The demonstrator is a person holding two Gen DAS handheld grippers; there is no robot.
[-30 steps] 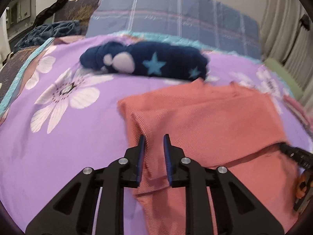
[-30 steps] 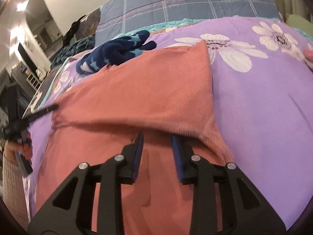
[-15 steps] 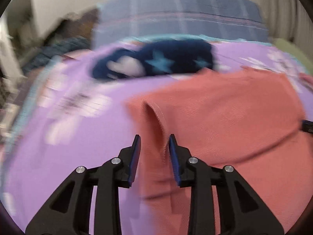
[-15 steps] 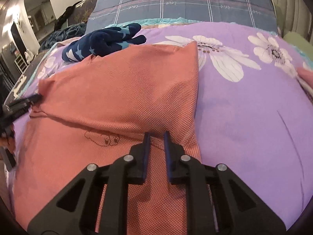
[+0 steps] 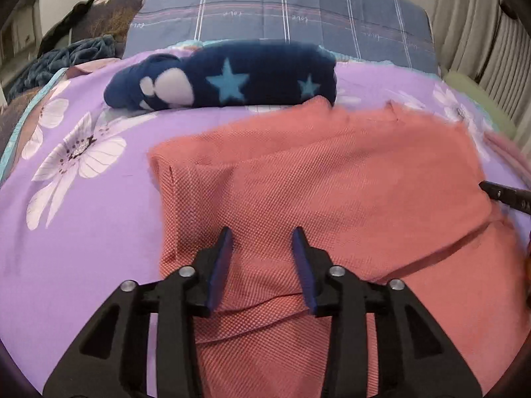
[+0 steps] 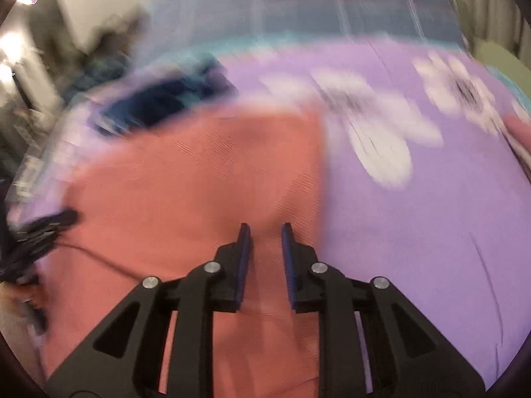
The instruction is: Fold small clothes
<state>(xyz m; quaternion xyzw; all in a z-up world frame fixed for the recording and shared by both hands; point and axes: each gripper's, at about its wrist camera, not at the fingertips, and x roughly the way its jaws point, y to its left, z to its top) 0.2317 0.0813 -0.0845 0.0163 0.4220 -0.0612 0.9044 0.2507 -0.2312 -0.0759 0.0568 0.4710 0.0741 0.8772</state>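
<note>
Purple floral bedspread [image 5: 83, 205] fills my left view, coral garment [image 5: 332, 182] folded across it, my left gripper [image 5: 262, 242] spread wide above the cloth, grasping nothing. Navy star bundle [image 5: 232, 76] lies beyond, plaid pillow [image 5: 282, 10] behind. Right view, blurred: my right gripper [image 6: 265, 235] parted over the garment's right edge.

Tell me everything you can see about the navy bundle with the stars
The navy bundle looks like soft fleece, dark blue with light blue stars and white blotches. It lies rolled into a log across the purple flowered bedspread, beyond the salmon garment, whose far edge seems to meet it. Neither gripper touches it.
</note>
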